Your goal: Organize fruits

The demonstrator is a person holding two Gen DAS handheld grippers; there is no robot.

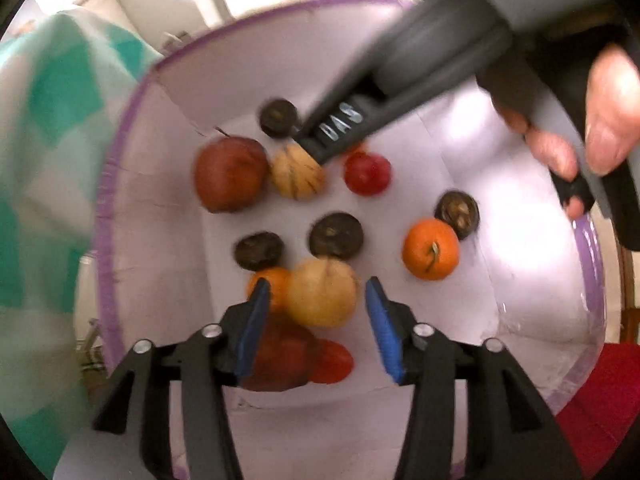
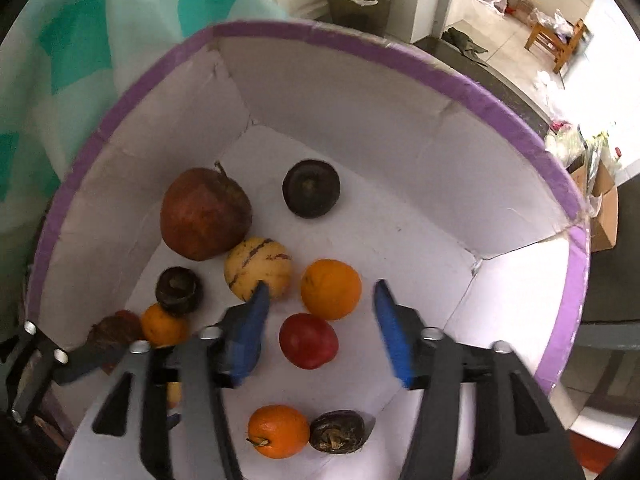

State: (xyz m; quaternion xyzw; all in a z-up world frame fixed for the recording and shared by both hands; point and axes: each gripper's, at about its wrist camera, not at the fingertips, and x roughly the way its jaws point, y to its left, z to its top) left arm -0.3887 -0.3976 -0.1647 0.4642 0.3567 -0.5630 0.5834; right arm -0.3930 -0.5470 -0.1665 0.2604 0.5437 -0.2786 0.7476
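A: Where does the fruit stand?

B: All of it that shows lies loose on the white floor of the purple-rimmed box [image 2: 400, 60]. A pomegranate [image 2: 204, 214] sits toward the far left corner with a striped pepino melon [image 2: 258, 266] touching it, and a dark mangosteen [image 2: 311, 188] lies alone near the far wall. A large orange [image 2: 331, 289] and a red plum [image 2: 308, 341] lie mid-floor. A small tangerine [image 2: 278, 431] touches another mangosteen [image 2: 338, 431] at the near edge.

A: Sorted by kind?

B: No. Mangosteens, citrus and red fruit lie mixed across the floor, with no groups or rows. No fruit shows outside the box, so if gathering is the aim, it looks met. If grouping is meant, that is left. The pictures fit either.

A: And the grippers?

B: The left hand-held gripper [image 1: 316, 304] has its jaws spread, empty, on either side of a pale yellow fruit [image 1: 322, 294] at the near left edge without pinching it. The right hand-held gripper [image 2: 320, 320] is also spread and carries nothing, hanging above the plum and orange.

A: Anything unclear?

B: The reddish fruit under the left jaws are blurred; I cannot name them.
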